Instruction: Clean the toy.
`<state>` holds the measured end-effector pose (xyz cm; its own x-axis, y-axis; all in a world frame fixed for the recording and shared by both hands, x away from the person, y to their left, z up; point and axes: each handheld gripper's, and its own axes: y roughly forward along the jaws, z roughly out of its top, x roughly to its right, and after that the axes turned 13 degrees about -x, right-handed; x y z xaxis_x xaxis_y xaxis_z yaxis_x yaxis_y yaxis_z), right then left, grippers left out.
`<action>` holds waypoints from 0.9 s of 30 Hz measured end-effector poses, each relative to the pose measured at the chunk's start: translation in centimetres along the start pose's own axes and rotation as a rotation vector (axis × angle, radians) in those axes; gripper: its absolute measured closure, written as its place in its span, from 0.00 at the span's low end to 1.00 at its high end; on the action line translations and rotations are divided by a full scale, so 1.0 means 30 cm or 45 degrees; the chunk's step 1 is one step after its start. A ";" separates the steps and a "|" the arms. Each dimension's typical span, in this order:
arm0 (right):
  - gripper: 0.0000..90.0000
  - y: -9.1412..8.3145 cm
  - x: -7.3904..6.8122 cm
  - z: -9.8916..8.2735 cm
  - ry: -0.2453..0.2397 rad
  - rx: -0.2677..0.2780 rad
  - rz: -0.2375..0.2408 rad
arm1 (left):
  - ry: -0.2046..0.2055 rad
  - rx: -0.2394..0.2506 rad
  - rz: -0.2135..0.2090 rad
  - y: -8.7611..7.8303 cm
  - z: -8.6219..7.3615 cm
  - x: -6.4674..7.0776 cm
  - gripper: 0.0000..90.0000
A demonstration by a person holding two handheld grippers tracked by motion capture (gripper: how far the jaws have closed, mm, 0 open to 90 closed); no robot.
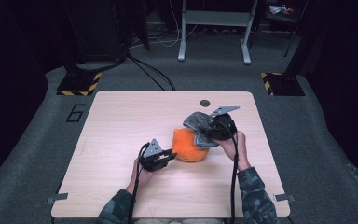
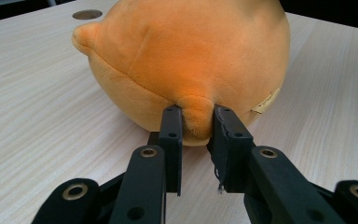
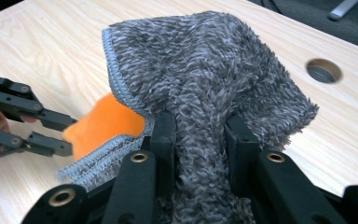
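Left gripper point(image 1: 170, 154) pinches orange plush point(image 1: 189, 145) nub, anchoring it on counter point(image 1: 121, 140); right gripper point(image 1: 210, 133) clamps grey cloth point(image 1: 199, 122) (held raised beside the plush, likely for draping).

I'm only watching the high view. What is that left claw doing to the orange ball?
Observer: The left gripper pinches a small nub on the orange plush, jaws closed on it.
Operator: And the grey thing?
Observer: It is a fluffy grey cloth with a stitched edge, bunched between the jaws of the right gripper.
Operator: Does the plush carry any marking?
Observer: A small tan tag sits low on its side.
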<state>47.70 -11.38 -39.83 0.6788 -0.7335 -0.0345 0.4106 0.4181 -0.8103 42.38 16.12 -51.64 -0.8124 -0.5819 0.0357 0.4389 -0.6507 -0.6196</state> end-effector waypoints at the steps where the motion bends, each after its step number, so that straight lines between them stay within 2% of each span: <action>1: 0.77 0.006 -0.008 0.013 -0.022 -0.002 0.000 | 0.009 0.003 0.001 -0.002 0.001 0.000 0.83; 2: 0.77 0.006 -0.008 0.013 -0.022 -0.002 0.000 | 0.009 0.003 0.001 -0.002 0.001 0.000 0.83; 7: 0.76 0.039 -0.065 0.077 -0.104 -0.028 0.008 | 0.035 0.017 0.010 -0.001 0.004 0.005 0.84; 9: 0.76 0.052 -0.083 0.092 -0.119 -0.054 0.010 | 0.037 0.029 0.015 0.000 0.004 0.008 0.84; 12: 0.76 0.076 -0.105 0.108 -0.133 -0.063 0.014 | 0.074 0.039 0.028 -0.001 0.009 0.016 0.84; 15: 0.76 0.094 -0.130 0.119 -0.152 -0.079 0.029 | 0.079 0.052 0.033 0.000 0.009 0.020 0.85; 18: 0.75 0.117 -0.153 0.124 -0.168 -0.113 0.003 | 0.084 0.046 0.031 -0.001 0.009 0.020 0.85; 22: 0.75 0.126 -0.160 0.120 -0.179 -0.125 -0.024 | 0.084 0.047 0.039 0.000 0.008 0.020 0.85; 27: 0.75 0.109 -0.152 0.103 -0.179 -0.120 -0.052 | 0.072 0.051 0.041 0.001 0.007 0.019 0.86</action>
<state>47.83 -5.01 -40.53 0.7442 -0.6636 0.0762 0.3847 0.3325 -0.8610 41.99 15.67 -51.46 -0.8176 -0.5751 -0.0289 0.4793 -0.6518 -0.5877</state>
